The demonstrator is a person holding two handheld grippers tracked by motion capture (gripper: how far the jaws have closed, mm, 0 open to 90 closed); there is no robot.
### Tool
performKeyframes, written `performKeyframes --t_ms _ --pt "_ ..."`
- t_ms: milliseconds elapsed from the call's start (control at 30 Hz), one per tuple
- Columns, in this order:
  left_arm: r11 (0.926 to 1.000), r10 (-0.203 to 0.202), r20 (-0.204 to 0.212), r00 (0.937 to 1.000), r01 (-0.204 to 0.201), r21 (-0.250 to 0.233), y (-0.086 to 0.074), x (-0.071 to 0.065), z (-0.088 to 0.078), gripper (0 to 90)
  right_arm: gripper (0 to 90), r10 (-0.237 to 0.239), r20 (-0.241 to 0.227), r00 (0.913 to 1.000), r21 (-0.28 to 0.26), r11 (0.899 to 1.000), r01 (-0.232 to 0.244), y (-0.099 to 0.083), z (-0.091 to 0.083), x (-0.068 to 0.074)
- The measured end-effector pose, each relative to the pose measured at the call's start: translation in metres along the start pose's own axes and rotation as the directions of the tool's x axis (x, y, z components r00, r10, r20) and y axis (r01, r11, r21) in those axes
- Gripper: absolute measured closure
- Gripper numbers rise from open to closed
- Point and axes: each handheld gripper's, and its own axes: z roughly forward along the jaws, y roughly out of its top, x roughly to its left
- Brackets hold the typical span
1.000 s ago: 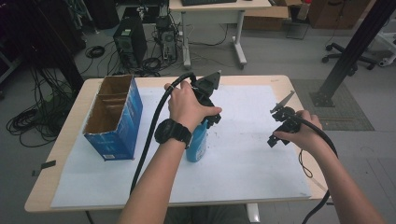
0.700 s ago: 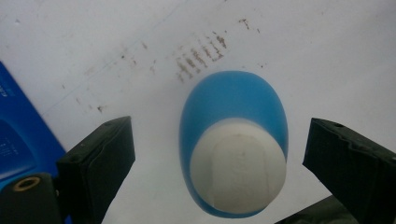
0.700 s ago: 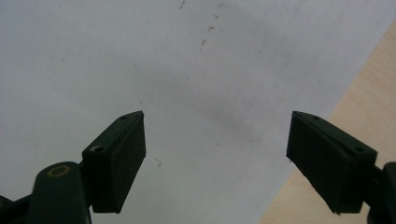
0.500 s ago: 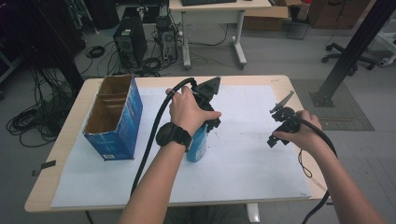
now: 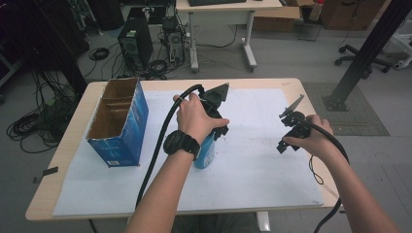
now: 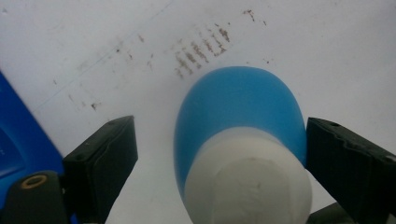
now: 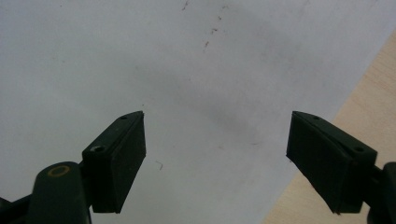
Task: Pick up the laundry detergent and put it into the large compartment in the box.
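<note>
Bare white paper stretches from the bottle toward 4 o'clock. Left gripper jaws, just closing, straddle the bottle, one side gapped. Right gripper gapes empty near the paper's 3 o'clock edge.

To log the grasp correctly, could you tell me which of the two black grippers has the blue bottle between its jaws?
The left gripper: its closing jaws flank the white-capped blue plastic bottle.

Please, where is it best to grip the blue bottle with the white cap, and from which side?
Grip the blue bottle with the white cap across its blue shoulder below the cap, coming from above. It stands upright, and the left gripper already straddles it; its jaws have just been closing, one pad not yet touching.
</note>
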Motion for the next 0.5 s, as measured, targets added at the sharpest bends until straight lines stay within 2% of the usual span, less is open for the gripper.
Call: performKeyframes --t_ms 500 --pt "0.9991 -0.018 -0.001 0.9998 0.018 0.039 0.0015 -0.0033 0.01 17.6 19.9 0.0 -0.001 1.0 -0.001 1.0 0.0 -0.0007 0.0003 -0.0003"
